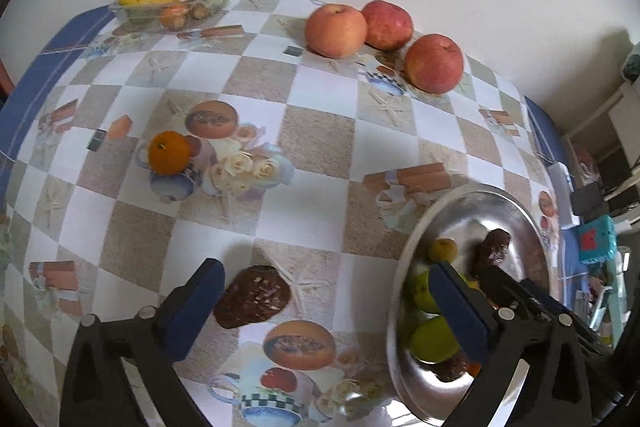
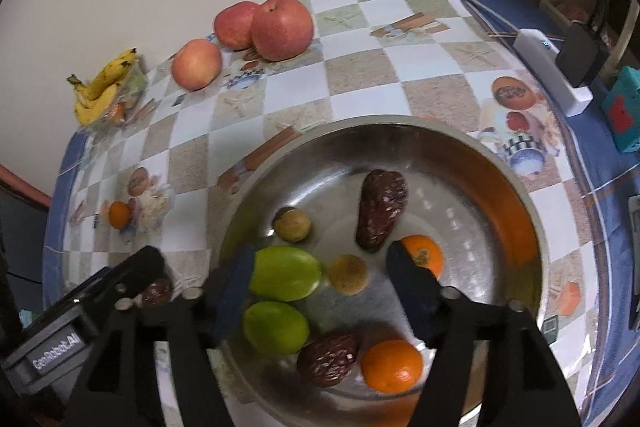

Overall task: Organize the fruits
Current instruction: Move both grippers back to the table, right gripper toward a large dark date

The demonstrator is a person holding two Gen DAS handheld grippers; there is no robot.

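left tongs [image 1: 320, 301] spread wide over dark fruit [image 1: 253, 297] on tabletop [image 1: 320, 187]; right tongs [image 2: 320, 269] gaping, empty, above bowl [image 2: 500, 163] (crowded). risk: fruit squirts sideways under an off-centre pinch.

Checkered tablecloth [image 1: 316, 131], white box [image 2: 552, 71], teal box [image 2: 622, 109]

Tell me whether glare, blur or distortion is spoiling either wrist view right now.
Left wrist: fisheye bends the table into a dome; the steel bowl is smeared and mirrors its contents. Right wrist: sharper, faint highlights on the bowl floor, orange tint on its right wall; bananas squeezed at the edge.
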